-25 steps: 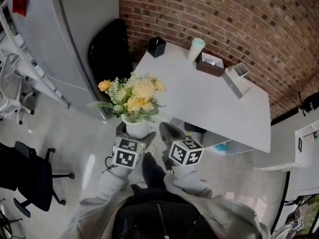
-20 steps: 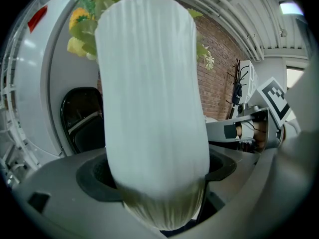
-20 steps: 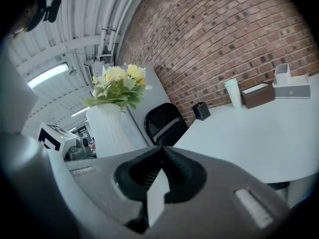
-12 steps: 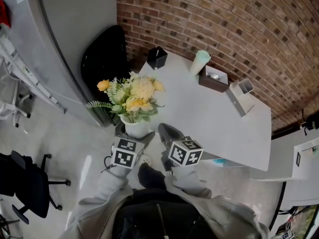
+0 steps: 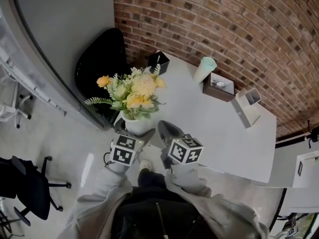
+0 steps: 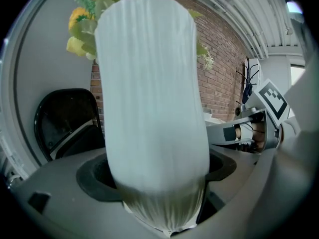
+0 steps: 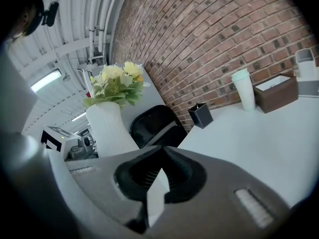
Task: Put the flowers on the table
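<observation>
Flowers: bunch of yellow & cream blooms w/ green fern sprigs, standing upright in a white ribbed ceramic vase.
Vase position: held up at the near-left corner of the white tabletop. Head view didn't settle whether its base was over the table or just off the edge; no contact w/ the top seen.
Left gripper: jaws pinched on the vase's lower part, one each side. In the left gripper view the vase filled the gap between the black pads.
Right gripper: just right of the vase, apart from it, above the table's near edge. Jaws pressed together at the tips w/ nothing between them.
Right gripper view: vase & flowers stood to the left, tabletop stretched to the right.
Table far side: black square pen cup at the far-left corner, pale mint tumbler right of it, brown open box just beside the tumbler, grey rectangular holder farther right.
Surroundings: red brick wall behind the table, black chair left of the table & beyond the flowers.
</observation>
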Tool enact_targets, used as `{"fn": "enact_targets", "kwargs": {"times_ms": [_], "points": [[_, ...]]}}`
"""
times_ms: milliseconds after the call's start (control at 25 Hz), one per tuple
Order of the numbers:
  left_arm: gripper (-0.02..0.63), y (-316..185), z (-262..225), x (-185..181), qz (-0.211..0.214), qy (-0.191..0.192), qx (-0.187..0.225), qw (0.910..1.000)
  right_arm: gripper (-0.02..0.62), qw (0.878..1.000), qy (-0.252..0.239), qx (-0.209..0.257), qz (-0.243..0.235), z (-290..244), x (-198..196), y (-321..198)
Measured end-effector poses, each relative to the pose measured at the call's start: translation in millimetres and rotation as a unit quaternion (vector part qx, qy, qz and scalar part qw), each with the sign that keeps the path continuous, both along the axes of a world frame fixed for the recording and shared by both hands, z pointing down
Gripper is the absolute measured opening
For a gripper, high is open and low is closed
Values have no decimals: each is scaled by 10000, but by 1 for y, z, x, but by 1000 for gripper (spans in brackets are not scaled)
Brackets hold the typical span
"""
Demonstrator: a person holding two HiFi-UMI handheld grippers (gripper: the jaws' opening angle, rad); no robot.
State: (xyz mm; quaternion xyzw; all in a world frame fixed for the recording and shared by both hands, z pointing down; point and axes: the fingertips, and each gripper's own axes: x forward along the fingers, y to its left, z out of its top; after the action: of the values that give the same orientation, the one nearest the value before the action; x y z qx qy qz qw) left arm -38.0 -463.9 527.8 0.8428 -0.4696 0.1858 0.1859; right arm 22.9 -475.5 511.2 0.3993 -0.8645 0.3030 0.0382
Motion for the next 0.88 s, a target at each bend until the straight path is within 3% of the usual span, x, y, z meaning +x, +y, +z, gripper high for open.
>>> {"fn": "enact_targets", "kwargs": {"times_ms": [560,880], "points": [[469,-97,6,11,604,-570,454,9955,0,9985,15,320,437,-4,12,-89],[469,-144,20,12,1036,-405,708,9913,0,9918,432,451,1112,7,21,-105]]}}
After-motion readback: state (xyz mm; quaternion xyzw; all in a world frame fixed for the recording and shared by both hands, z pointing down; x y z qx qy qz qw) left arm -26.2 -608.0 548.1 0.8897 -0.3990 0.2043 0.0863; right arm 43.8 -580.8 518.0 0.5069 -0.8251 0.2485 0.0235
